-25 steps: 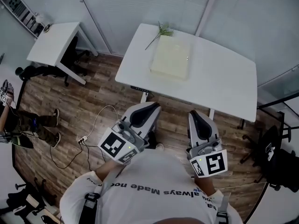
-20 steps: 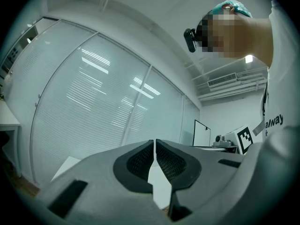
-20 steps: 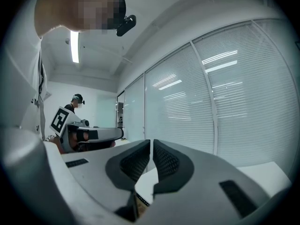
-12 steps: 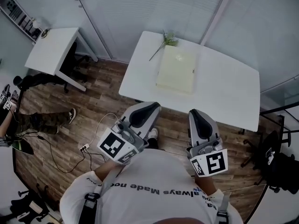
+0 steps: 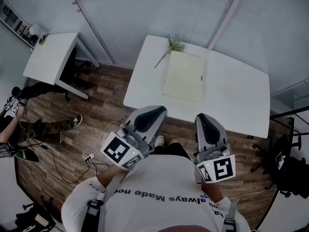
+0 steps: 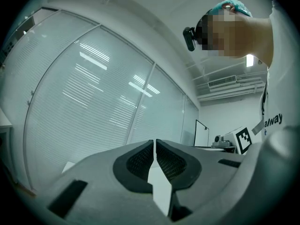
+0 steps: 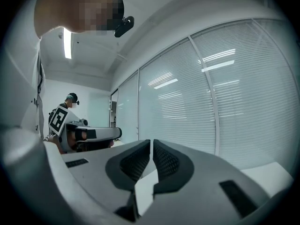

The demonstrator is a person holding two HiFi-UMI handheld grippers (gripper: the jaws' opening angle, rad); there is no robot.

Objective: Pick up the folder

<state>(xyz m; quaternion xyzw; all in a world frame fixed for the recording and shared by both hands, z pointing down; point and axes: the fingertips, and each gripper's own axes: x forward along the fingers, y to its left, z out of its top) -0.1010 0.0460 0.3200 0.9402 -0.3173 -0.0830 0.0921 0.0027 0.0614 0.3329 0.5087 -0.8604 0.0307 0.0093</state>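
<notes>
Since your left hand-held gripper (image 5: 151, 112) and right hand-held gripper (image 5: 202, 119) are pressed together, spread them before reaching the flat cream folder (image 5: 183, 77) ahead.

The folder (image 5: 183, 76) lies on the table (image 5: 234, 93), what seems a sprig (image 5: 174, 46) at its far-left corner; another desk (image 5: 46, 57) stands left

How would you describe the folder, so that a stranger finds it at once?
Look at the larger white table by the blinds, not the small desk on the left. The folder lies flat on it, a pale cream rectangle; its only neighbour is a green sprig at its far corner.
</notes>
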